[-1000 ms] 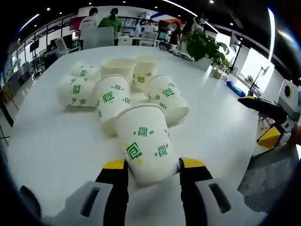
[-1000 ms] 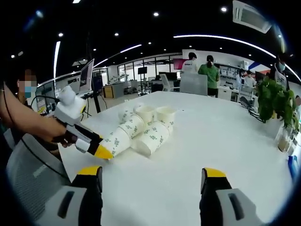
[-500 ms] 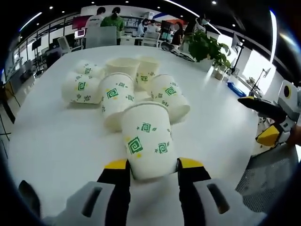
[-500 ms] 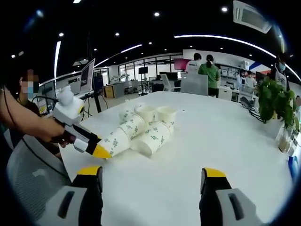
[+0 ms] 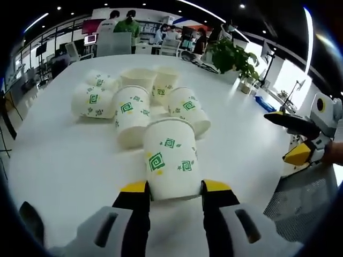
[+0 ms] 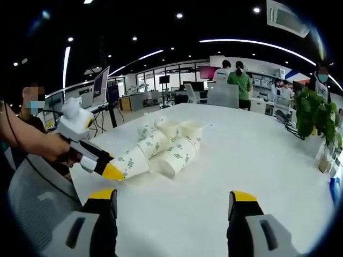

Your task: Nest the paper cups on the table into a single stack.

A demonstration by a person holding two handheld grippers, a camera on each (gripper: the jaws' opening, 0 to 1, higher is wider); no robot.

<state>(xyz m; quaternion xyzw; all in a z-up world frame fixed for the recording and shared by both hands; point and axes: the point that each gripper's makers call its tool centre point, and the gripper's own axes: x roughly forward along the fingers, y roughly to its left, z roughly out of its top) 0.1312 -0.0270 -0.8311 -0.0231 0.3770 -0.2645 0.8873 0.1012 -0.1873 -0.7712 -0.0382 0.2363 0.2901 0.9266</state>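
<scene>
Left gripper view: left gripper point(image 5: 174, 188) seemingly clasps paper cup point(image 5: 170, 159).

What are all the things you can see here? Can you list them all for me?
paper cups: seven, as far as I can tell, white with green square swirls, bunched together on the table, some lying, two upright at the back
held cup: one of those seven, between the left tool's jaws
table: one, white
potted plants: green, at the table's far edge
people: a few, standing far back in the office
left tool: yellow-tipped, shut on the held cup
right tool: yellow-tipped, open, above the table
</scene>
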